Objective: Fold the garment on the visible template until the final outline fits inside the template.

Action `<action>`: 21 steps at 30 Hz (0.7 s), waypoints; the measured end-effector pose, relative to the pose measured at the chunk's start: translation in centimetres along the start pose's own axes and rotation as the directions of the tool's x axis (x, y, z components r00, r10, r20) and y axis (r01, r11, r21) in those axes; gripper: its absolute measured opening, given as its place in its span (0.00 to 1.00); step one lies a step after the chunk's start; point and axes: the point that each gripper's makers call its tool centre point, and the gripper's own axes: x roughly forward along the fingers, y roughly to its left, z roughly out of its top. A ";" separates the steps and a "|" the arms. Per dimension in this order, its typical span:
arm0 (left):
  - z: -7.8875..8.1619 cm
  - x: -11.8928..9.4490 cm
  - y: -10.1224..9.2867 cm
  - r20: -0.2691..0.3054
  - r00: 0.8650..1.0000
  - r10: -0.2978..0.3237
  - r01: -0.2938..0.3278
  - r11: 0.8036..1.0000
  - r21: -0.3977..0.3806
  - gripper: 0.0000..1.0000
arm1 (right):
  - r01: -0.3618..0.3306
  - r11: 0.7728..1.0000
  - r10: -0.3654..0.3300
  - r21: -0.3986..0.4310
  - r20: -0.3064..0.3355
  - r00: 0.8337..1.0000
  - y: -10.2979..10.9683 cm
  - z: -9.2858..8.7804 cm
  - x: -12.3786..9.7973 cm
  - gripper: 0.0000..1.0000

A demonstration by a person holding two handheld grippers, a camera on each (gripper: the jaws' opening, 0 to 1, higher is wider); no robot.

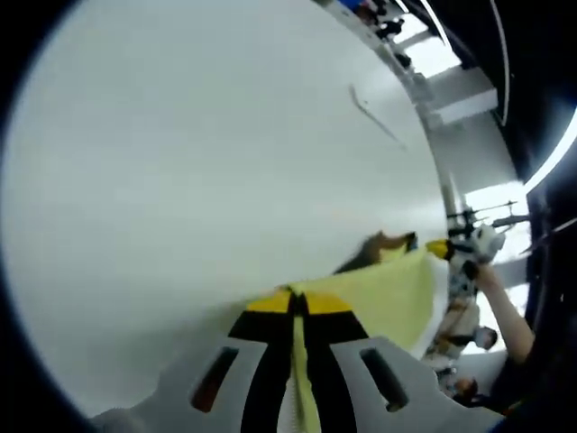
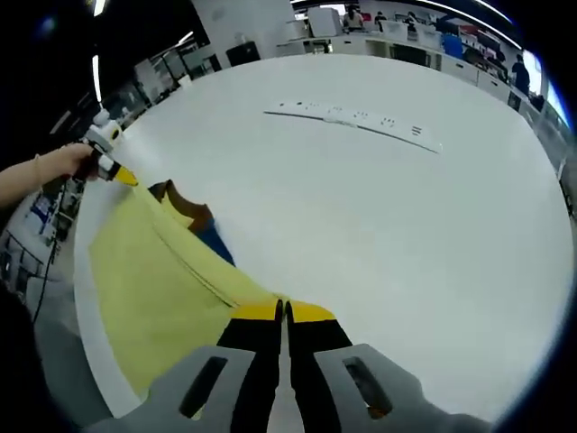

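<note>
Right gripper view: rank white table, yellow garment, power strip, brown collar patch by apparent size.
1. white table
2. yellow garment, though it lies nearer the camera
3. power strip
4. brown collar patch
Strip versus patch is unsure: the strip is long, thin and farther off.

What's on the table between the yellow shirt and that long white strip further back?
Nothing: in the right gripper view the white table is bare between the yellow garment and the long white strip.

**Gripper hardware: black, yellow, grey**

Left gripper [image 1: 297, 302] and right gripper [image 2: 282, 311] look alike: black jaws tipped yellow, pale grey bodies with dark slots at 7 and 5 o'clock. At 10 o'clock, the far gripper's white body.
</note>
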 end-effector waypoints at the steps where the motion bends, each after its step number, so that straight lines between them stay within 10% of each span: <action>1: 0.0 0.0 -0.1 0.002 1.000 0.001 -0.001 1.000 -0.001 0.00 | 0.001 1.000 -0.001 0.001 0.000 1.000 -0.1 0.0 0.0 0.03; 21: 1.5 -2.1 -0.1 0.083 0.996 0.032 -0.042 0.992 0.121 0.00 | 0.092 0.996 -0.092 -0.002 0.059 0.994 -1.2 1.1 -1.6 0.16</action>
